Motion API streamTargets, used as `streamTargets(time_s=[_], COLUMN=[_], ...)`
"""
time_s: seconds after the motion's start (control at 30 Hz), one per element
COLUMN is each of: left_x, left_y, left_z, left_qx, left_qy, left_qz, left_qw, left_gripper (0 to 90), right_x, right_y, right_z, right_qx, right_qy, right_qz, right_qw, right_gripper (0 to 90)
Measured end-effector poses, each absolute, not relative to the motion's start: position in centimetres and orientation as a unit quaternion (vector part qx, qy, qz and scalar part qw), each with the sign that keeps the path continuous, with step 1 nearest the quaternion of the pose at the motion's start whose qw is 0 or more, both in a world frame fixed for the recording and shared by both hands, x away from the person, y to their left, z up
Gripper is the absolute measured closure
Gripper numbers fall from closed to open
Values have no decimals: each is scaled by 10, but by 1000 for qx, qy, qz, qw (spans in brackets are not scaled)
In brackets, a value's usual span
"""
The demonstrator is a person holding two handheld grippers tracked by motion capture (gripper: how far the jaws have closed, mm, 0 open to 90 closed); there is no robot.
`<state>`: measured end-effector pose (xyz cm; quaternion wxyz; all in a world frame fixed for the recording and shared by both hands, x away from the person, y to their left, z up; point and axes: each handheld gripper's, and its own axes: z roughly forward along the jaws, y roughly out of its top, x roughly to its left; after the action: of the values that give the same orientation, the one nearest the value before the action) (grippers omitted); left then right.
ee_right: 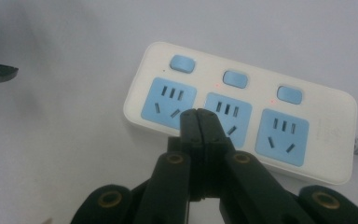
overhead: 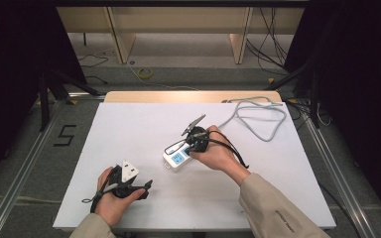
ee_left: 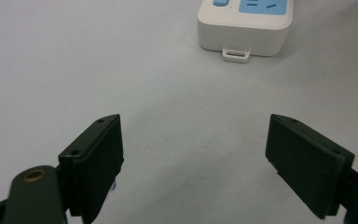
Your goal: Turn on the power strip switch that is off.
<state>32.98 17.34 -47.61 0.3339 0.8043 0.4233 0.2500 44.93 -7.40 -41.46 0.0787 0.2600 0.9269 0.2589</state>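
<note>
the right tongs (ee_right: 199,114), clenched on nothing, hover right over the power strip (ee_right: 242,112), whose length runs crosswise, while the released left tongs (ee_left: 193,154) wait well apart.

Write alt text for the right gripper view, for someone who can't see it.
The right hand-held gripper, jaws shut, hangs over a white power strip with three blue sockets and three blue switches, tips above the middle socket, on a white table.
</note>
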Motion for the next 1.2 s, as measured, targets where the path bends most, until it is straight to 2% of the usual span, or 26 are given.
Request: streamTargets(time_s=[1.2], left_x=[330], left_y=[172], left_z=[-476], left_qx=[804], left_qy=[421], left_qz=[251], left_qw=[336], left_gripper=[191], right_x=[469], right_y=[-45], right_z=[-420], right_qx=[261], right_qy=[927], right_qz=[257], right_qw=[74], right_gripper=[900])
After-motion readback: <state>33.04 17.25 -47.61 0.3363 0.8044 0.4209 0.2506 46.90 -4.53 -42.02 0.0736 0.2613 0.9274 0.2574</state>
